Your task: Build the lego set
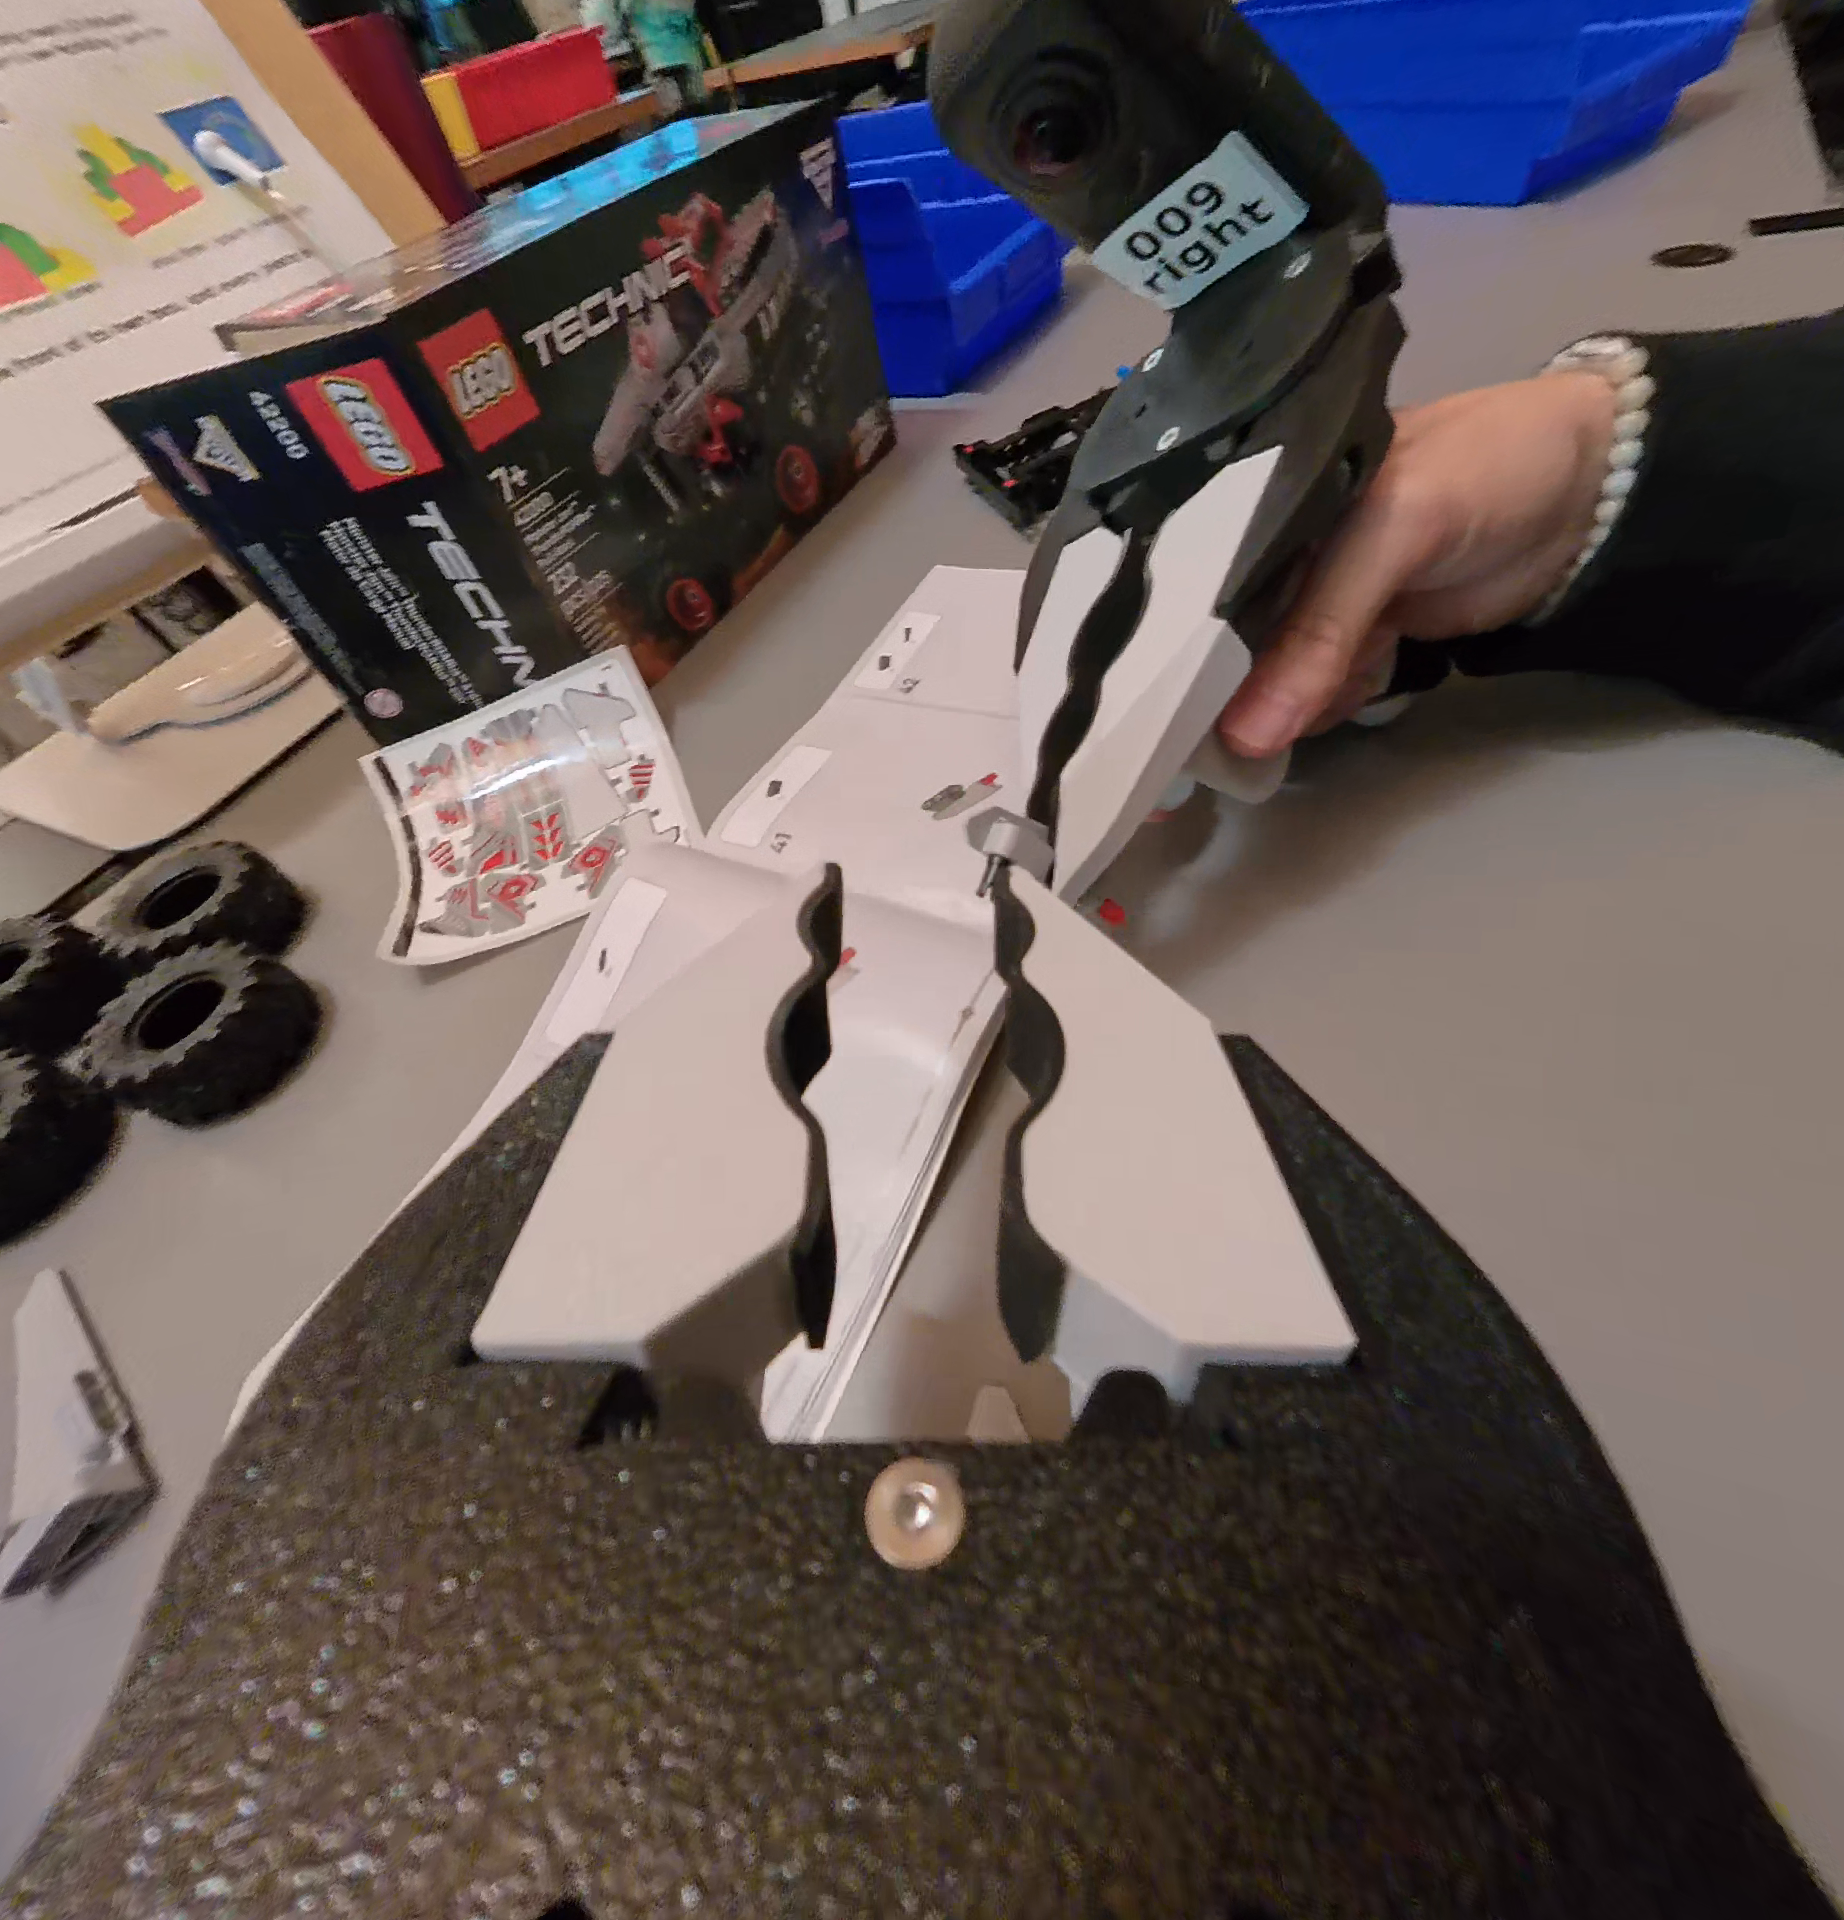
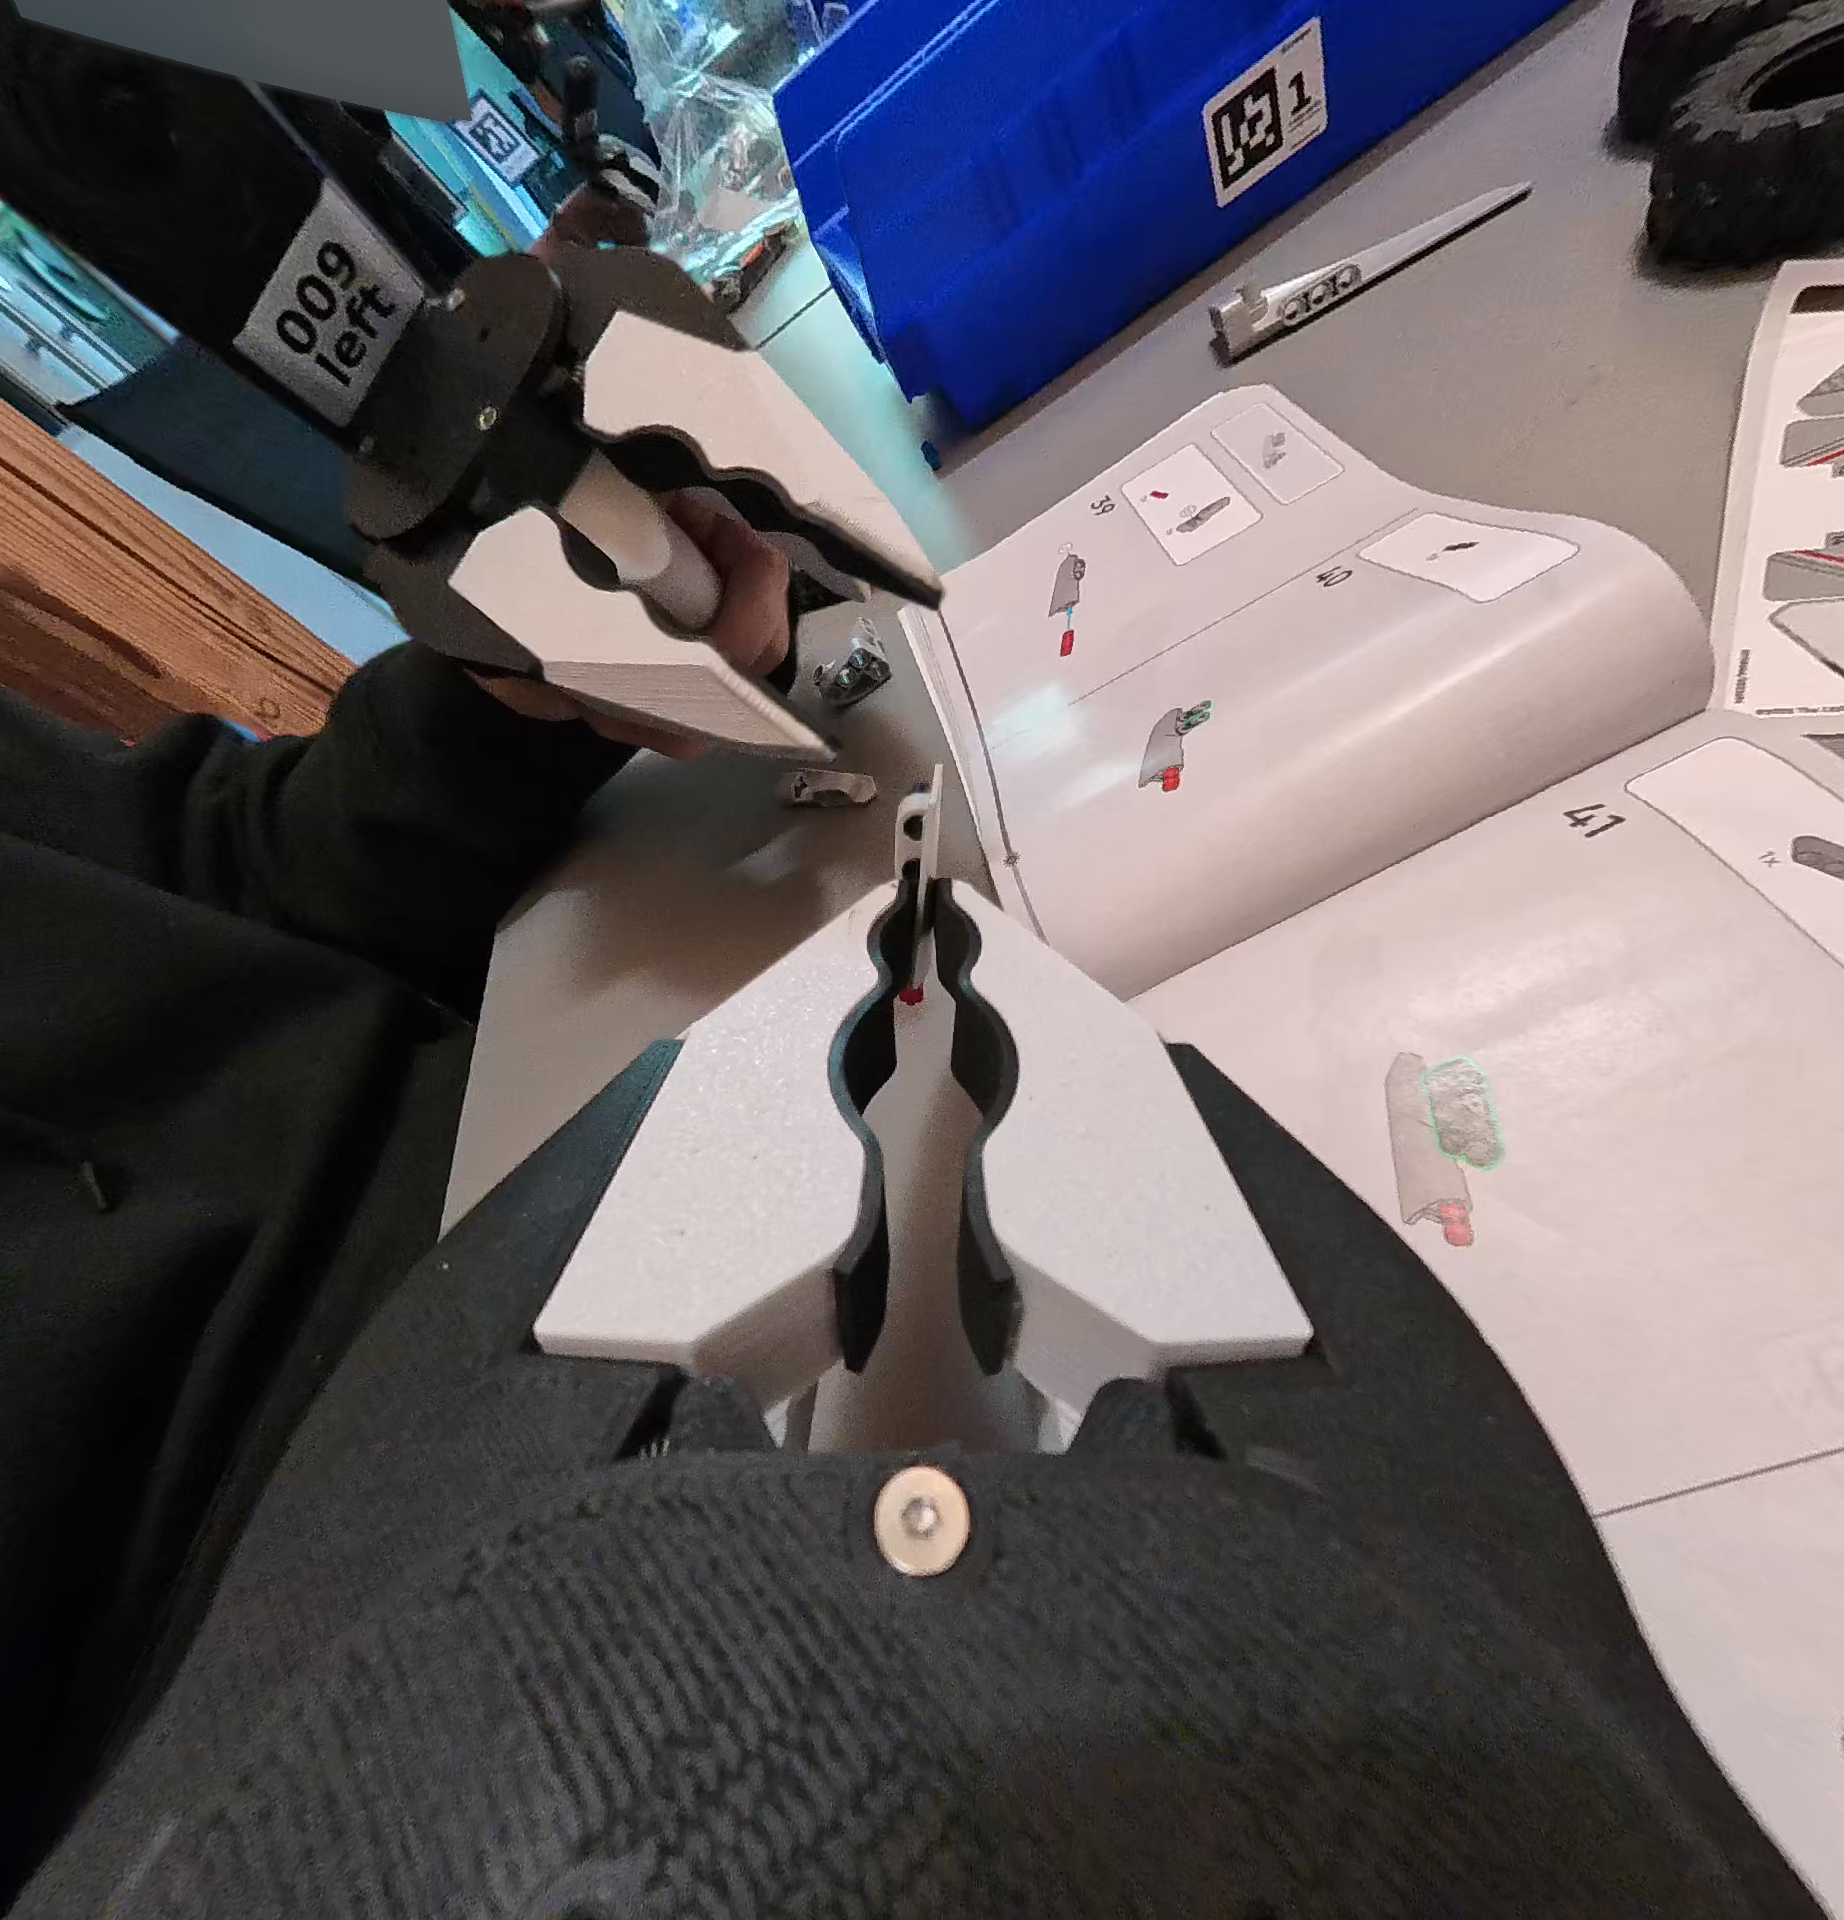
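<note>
My right gripper (image 2: 923,902) is shut on a small, thin grey Lego piece (image 2: 918,836) with a red pin at its lower end. In the left wrist view the right gripper (image 1: 1022,831) comes down from the upper right and holds that grey piece (image 1: 1006,836) just above the open instruction booklet (image 1: 876,727). My left gripper (image 1: 913,899) is open and empty, with its tips close in front of the held piece. In the right wrist view the left gripper (image 2: 887,675) hovers open above the table, to the left of the booklet (image 2: 1313,644).
The Lego set box (image 1: 544,468) stands at the back left, with a sticker sheet (image 1: 523,821) in front of it and several black tyres (image 1: 170,997) at the left. Blue bins (image 2: 1053,187) stand behind. A long grey panel (image 2: 1365,270) and small grey parts (image 2: 850,665) lie on the table. My left and right fingertips are right by each other. My left tips are roughly 20 cm from the long grey panel (image 2: 1365,270). The left camera catches it too, in the left wrist view (image 1: 82,1374).
</note>
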`<state>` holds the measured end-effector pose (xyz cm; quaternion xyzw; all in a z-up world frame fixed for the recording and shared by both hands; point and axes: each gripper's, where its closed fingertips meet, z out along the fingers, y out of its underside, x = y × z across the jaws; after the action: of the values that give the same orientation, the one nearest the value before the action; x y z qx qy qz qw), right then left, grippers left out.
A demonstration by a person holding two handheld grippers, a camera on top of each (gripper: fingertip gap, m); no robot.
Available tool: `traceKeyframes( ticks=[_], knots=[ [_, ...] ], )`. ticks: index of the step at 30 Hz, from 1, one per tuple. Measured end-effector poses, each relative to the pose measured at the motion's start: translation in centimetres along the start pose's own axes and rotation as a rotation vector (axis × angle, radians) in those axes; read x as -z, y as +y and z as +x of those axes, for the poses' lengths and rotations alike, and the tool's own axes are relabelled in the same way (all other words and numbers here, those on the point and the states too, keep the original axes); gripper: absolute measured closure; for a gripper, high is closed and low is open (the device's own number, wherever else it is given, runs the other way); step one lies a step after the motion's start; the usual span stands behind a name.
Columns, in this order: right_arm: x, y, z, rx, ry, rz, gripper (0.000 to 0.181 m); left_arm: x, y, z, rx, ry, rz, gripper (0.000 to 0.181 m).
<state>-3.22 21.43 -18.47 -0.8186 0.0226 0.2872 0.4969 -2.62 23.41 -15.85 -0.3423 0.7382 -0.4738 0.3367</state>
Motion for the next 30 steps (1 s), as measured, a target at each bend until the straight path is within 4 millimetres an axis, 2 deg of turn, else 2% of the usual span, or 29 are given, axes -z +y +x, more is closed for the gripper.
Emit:
traceKeyframes(
  ticks=[6, 12, 16, 20, 22, 28, 30],
  knots=[
    [-0.3, 0.3, 0.0, 0.010, 0.013, -0.023, 0.179, 0.2, -0.2, 0.4, -0.005, -0.040, 0.000, 0.153],
    [-0.5, 0.6, 0.1, 0.026, 0.025, -0.049, 0.179, 0.6, -1.1, 0.4, 0.021, -0.050, 0.013, 0.137],
    [-0.4, 0.5, 0.2, 0.012, 0.023, -0.039, 0.180, 1.3, -0.7, -1.1, -0.033, -0.145, -0.045, 0.126],
    [-0.3, 0.3, 0.4, 0.009, 0.039, -0.022, 0.179, 2.0, -1.5, -2.5, 0.038, -0.221, 0.016, 0.120],
    [-0.2, 0.1, 0.3, 0.025, 0.044, -0.012, 0.180, 2.1, -2.2, -2.2, 0.069, -0.208, 0.059, 0.121],
    [0.2, -0.3, 0.2, 0.044, 0.053, 0.028, 0.180, 1.7, -1.1, -1.7, 0.085, -0.167, -0.057, 0.124],
    [0.5, -0.7, -0.1, 0.055, 0.040, 0.057, 0.179, 1.5, -1.4, -1.1, 0.118, -0.126, -0.068, 0.124]
  ],
)
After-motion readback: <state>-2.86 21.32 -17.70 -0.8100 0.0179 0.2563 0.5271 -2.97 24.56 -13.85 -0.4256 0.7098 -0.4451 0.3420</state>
